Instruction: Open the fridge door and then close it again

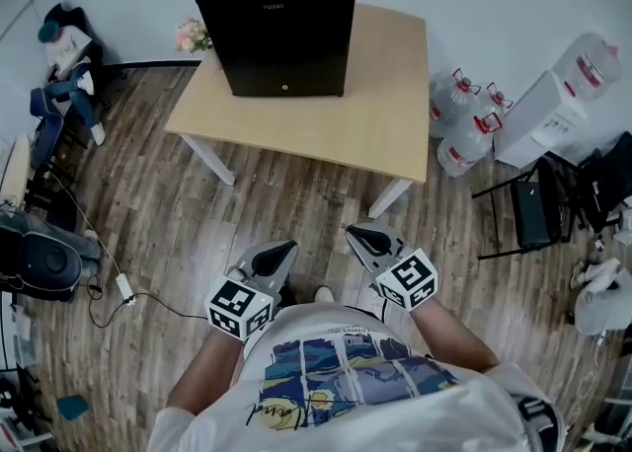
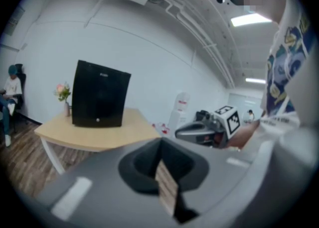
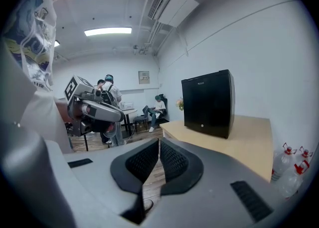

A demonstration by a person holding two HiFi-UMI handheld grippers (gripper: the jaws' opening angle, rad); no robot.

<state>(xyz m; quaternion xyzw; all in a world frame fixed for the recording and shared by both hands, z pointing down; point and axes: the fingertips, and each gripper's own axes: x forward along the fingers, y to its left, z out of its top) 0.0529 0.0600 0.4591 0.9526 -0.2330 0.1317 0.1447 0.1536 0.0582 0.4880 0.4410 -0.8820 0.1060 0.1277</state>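
Both grippers sit low in front of my chest, well apart from the table. My left gripper has its jaws pressed together with nothing between them, and my right gripper is closed the same way, empty. The black mini fridge stands on the far left part of the light wooden table, its door flush and facing me. Water bottles stand on the floor just right of the table.
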